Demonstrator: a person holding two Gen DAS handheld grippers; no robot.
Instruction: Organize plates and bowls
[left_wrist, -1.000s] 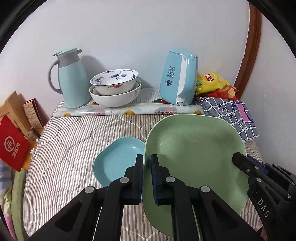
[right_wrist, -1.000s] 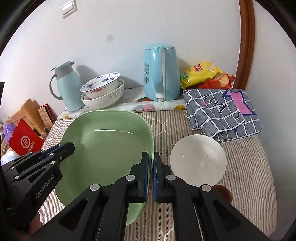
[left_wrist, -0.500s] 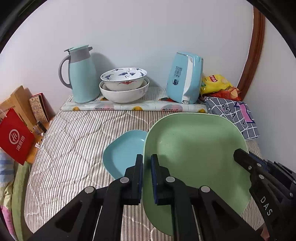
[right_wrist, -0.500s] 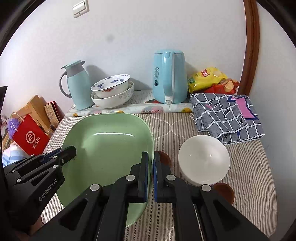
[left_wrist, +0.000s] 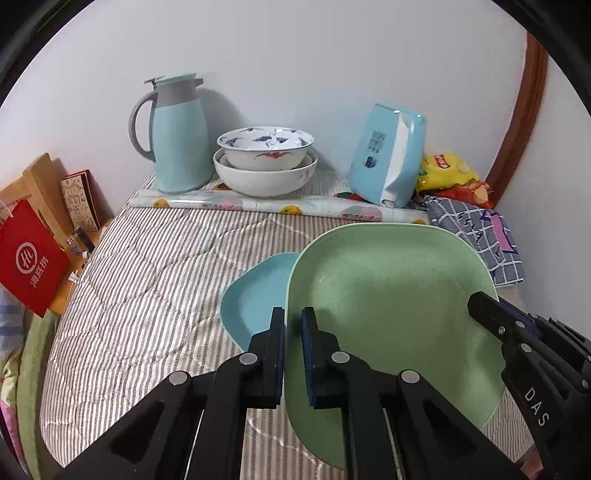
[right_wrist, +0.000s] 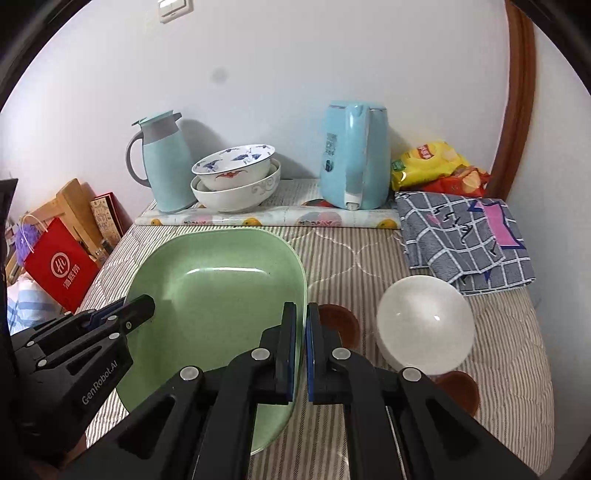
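Green plate: being carried leftwards by both tools, held off the striped bed and now partly overlapping the blue plate.
Left tool: clamped shut on the plate's left rim.
Right tool: pinching the opposite rim, closed tight.
What it means: the plate looks to be heading onto the blue one, or towards the stacked bowls at the back.
White bowl: sitting apart on the bed.
Writing: "GenRobot.AI" and "DAS" on the tools; Chinese characters on the red bag; crisp packet logo too small to read.
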